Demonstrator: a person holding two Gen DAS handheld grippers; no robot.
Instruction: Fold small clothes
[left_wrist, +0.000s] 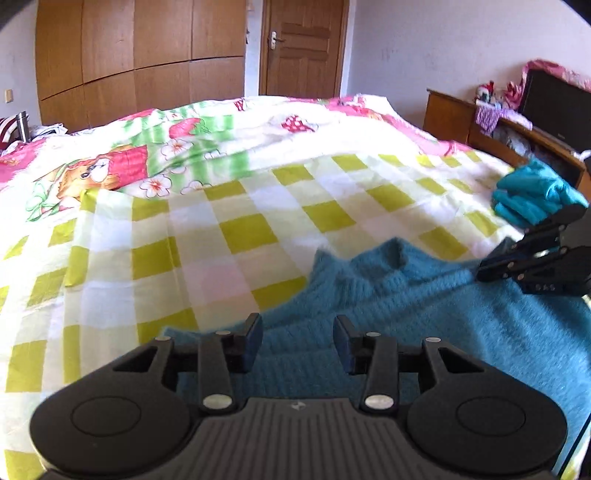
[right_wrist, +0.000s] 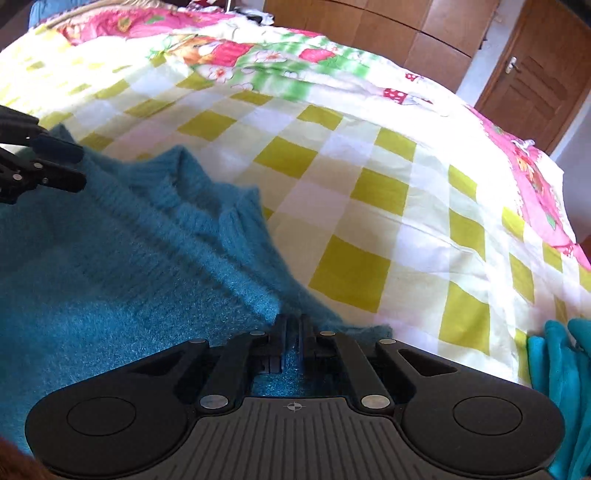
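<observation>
A teal knitted sweater (left_wrist: 424, 314) lies spread on the bed (left_wrist: 240, 229), over the yellow-checked sheet near the bed's near edge, its ribbed collar toward the middle of the bed. The right gripper (right_wrist: 293, 328) has its jaws closed narrow on the sweater's knit at one shoulder edge, with fuzz showing between them. The left gripper (left_wrist: 297, 332) hovers over the other shoulder with its jaws standing partly apart and nothing pressed between them, though the knit lies just below. A second teal garment (left_wrist: 532, 195) sits bunched up toward the bed's right edge, well apart from the sweater; whether it is already folded I cannot tell. By my reading the fold of this sweater has barely begun: one corner is taken, the other grasp is not yet made, and no fold is visible yet.
</observation>
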